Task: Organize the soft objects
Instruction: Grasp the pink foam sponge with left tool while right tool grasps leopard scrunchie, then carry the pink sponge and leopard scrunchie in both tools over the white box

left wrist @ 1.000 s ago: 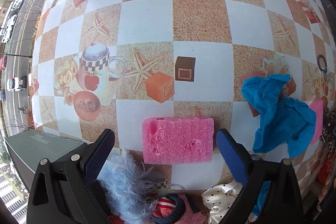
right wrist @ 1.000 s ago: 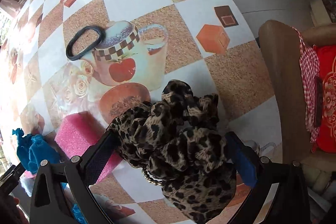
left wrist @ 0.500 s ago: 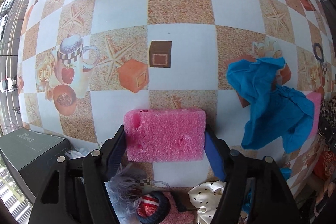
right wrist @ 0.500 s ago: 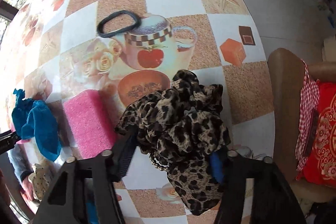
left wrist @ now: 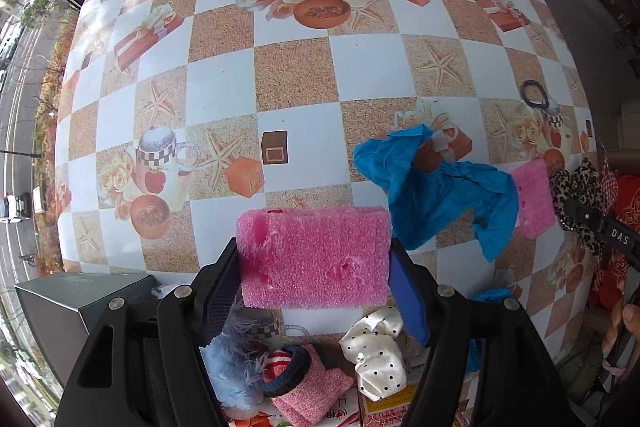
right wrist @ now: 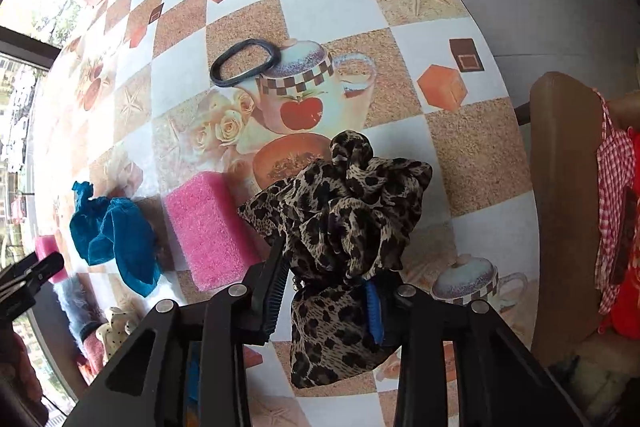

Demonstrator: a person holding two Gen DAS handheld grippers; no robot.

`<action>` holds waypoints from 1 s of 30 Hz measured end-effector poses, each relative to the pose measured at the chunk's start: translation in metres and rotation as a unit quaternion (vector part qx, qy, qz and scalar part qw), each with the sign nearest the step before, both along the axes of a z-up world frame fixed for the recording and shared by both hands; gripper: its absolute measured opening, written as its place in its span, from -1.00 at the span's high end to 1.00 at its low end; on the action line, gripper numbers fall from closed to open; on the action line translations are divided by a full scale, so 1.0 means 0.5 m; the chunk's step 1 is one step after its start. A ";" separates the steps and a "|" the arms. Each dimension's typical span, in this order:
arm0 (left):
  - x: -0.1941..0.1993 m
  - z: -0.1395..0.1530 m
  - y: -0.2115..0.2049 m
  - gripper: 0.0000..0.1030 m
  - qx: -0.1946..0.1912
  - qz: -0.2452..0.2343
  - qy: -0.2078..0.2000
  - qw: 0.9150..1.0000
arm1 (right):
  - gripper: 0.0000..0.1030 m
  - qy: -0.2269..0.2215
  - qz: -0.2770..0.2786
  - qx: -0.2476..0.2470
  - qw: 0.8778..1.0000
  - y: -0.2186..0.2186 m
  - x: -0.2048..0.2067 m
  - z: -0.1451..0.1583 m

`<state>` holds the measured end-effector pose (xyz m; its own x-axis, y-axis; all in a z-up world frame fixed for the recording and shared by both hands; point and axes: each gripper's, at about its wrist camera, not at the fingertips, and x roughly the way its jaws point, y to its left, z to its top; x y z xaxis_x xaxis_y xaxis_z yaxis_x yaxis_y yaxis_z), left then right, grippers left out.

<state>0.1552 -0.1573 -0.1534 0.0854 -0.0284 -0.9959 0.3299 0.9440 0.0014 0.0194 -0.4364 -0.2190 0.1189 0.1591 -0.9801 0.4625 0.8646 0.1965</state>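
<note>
A pink sponge (left wrist: 314, 251) is pinched by its two ends in my left gripper (left wrist: 313, 267), which is shut on it and holds it above the checked tablecloth (left wrist: 296, 75). In the right wrist view a leopard-print scrunchie (right wrist: 352, 199) bunches up between the fingers of my right gripper (right wrist: 326, 275). Its jaws are closing and both pads press into the fabric. A second pink sponge (right wrist: 208, 231) lies just left of the scrunchie. A crumpled blue cloth (left wrist: 436, 195) lies between the two sponges. A black hair band (right wrist: 244, 61) rests farther back.
Below the left gripper sit a fluffy blue item (left wrist: 236, 351), a pink knit piece (left wrist: 308, 391) and a white dotted scrunchie (left wrist: 376, 355). A dark box (left wrist: 80, 299) stands at the near left. A brown chair (right wrist: 560, 187) with red cushions stands by the table's right edge.
The left jaws closed on the pink sponge and lifted it off the table. The right jaws squeezed in on the leopard scrunchie and rose a little with it.
</note>
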 end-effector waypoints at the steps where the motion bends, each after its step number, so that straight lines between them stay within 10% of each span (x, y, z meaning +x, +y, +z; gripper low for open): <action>1: -0.006 0.006 -0.001 -0.41 0.000 -0.001 0.000 1.000 | -0.15 -0.001 -0.006 -0.004 1.000 -0.004 0.000 -0.001; 3: -0.006 -0.001 0.010 -0.41 0.000 0.000 0.002 1.000 | -0.48 0.006 -0.002 -0.024 1.000 -0.010 0.011 -0.007; 8: -0.024 -0.011 0.041 -0.42 0.001 0.007 0.007 1.000 | -0.59 0.031 0.026 -0.073 0.997 0.010 0.040 -0.035; 10: -0.035 -0.007 0.040 -0.42 0.006 0.002 0.002 1.000 | -1.00 0.050 0.022 -0.045 0.998 0.016 0.043 -0.053; 15: -0.063 0.007 0.036 -0.42 0.006 -0.006 -0.006 1.000 | -1.00 0.076 0.046 -0.057 0.994 0.038 0.050 -0.060; 17: -0.071 0.013 0.037 -0.42 0.008 -0.012 -0.012 1.000 | -0.79 0.063 0.060 -0.071 0.994 0.043 0.048 -0.049; 19: -0.069 0.003 0.031 -0.42 0.010 -0.020 -0.017 1.000 | 0.19 0.034 0.087 -0.082 0.992 0.057 0.045 -0.023; 21: -0.075 0.007 0.032 -0.42 0.008 -0.023 -0.020 0.999 | 0.45 0.023 0.099 -0.055 0.993 0.063 0.047 -0.013; 30: -0.093 0.048 0.074 -0.42 0.002 -0.018 -0.049 0.999 | 0.45 -0.053 0.113 0.005 0.992 0.128 0.063 0.117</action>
<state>0.1087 -0.1206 -0.1293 0.1822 -0.0295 -0.9828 0.3612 0.9317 0.0390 0.0511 -0.3721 -0.1603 0.1806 0.2027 -0.9624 0.2339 0.9416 0.2422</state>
